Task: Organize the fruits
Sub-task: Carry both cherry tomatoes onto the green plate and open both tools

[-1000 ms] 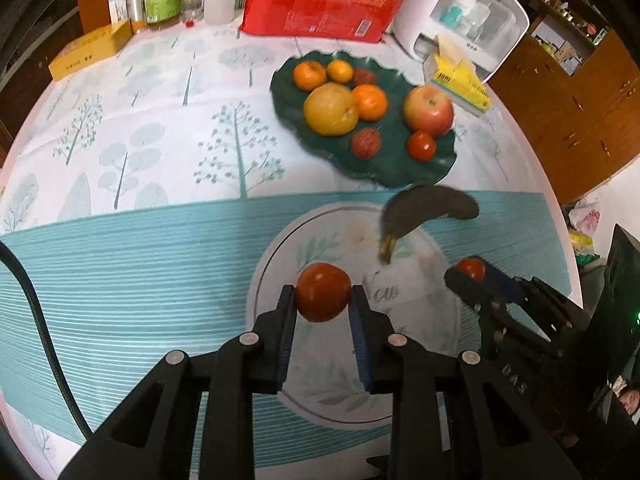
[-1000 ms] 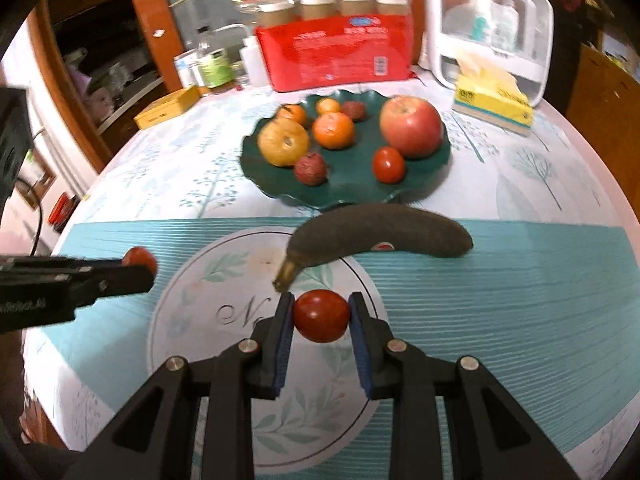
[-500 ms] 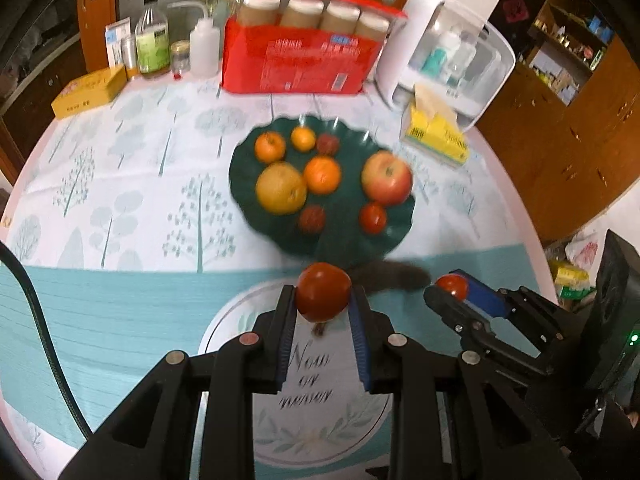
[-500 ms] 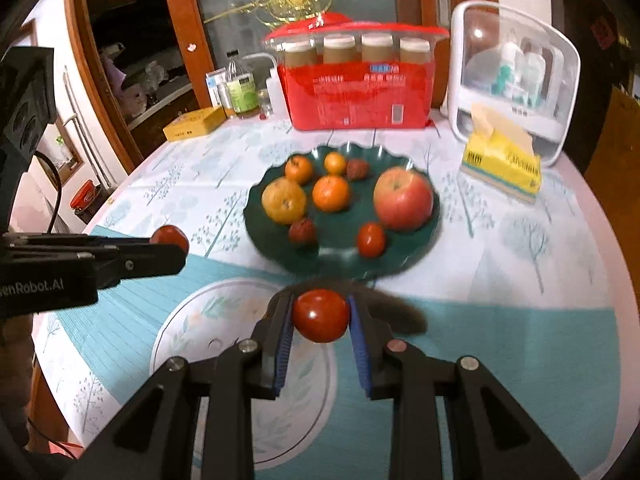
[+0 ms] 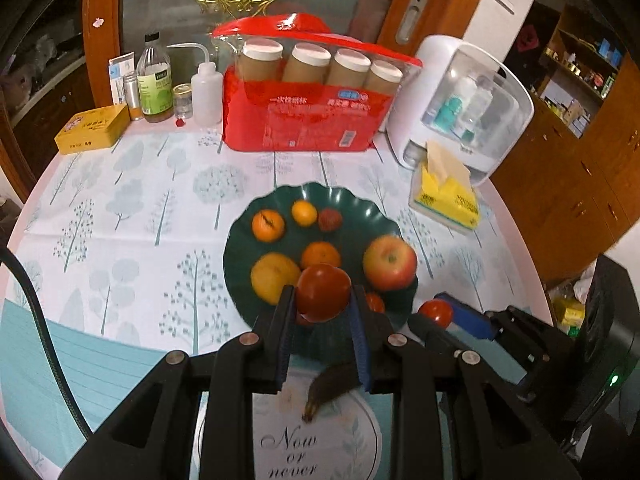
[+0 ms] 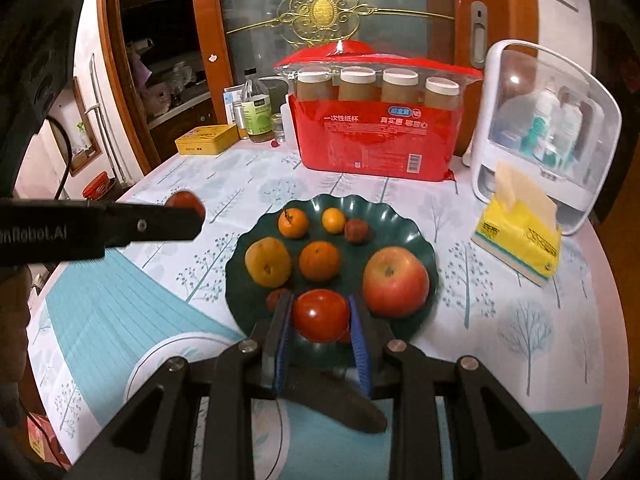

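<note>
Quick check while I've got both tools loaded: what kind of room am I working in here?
Most likely a home dining room. A round table wears a tree-print cloth and holds a green fruit plate, a yellow tissue box and a red pack of paper cups, with a wooden glass-door cabinet behind.

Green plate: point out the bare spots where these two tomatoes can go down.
On the green plate, bare patches show at the left rim beside the yellow fruit, and at the back right between the lychee and the apple. The middle is crowded. The near edge is hidden behind the held tomato.
</note>
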